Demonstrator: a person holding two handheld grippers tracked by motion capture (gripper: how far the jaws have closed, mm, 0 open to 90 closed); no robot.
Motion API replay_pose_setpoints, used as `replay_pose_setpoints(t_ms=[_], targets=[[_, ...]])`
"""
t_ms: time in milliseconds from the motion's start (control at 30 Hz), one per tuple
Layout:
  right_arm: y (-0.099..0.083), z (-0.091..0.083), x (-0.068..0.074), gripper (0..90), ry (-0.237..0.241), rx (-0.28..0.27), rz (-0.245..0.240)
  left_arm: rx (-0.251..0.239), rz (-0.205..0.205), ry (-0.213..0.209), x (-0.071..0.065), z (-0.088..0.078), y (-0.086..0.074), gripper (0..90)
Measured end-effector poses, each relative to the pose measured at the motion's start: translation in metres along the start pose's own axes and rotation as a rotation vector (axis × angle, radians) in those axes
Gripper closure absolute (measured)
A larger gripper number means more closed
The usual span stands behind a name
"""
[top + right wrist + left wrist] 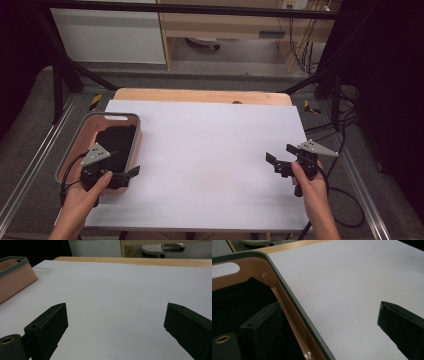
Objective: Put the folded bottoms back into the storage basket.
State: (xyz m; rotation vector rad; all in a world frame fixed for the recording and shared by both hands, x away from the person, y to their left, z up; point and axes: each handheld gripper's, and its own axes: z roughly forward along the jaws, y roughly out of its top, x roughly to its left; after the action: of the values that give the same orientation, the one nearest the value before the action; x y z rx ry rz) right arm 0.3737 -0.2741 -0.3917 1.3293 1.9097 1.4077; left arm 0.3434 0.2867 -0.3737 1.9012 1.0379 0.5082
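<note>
Black cloth lies in the bin, the left gripper spread astride its wall (right gripper spread, idle), so next likely dips and pinches cloth.

This looks like a lab or test room: a wooden table under a white sheet stands inside a black metal frame, with loose cables hanging by plain cabinets and a grey carpeted floor around.
</note>
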Motion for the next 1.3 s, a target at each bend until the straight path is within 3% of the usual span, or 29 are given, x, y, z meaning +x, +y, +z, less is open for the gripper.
replay_pose_setpoints(t_ms=[667, 1033, 1300], targets=[[-0.033, -0.003, 0.012, 6.4, 0.016, 0.017, -0.006, 0.007, -0.015, 0.003, 0.003, 0.002, -0.003, 6.1], [-0.045, 0.005, 0.024, 6.4, 0.037, 0.035, -0.023, 0.008, -0.019, -0.006, 0.004, -0.002, -0.014, 6.2], [-0.053, 0.012, 0.036, 6.4, 0.06, 0.048, -0.04, -0.004, -0.012, -0.005, 0.004, -0.002, -0.014, 6.3]])
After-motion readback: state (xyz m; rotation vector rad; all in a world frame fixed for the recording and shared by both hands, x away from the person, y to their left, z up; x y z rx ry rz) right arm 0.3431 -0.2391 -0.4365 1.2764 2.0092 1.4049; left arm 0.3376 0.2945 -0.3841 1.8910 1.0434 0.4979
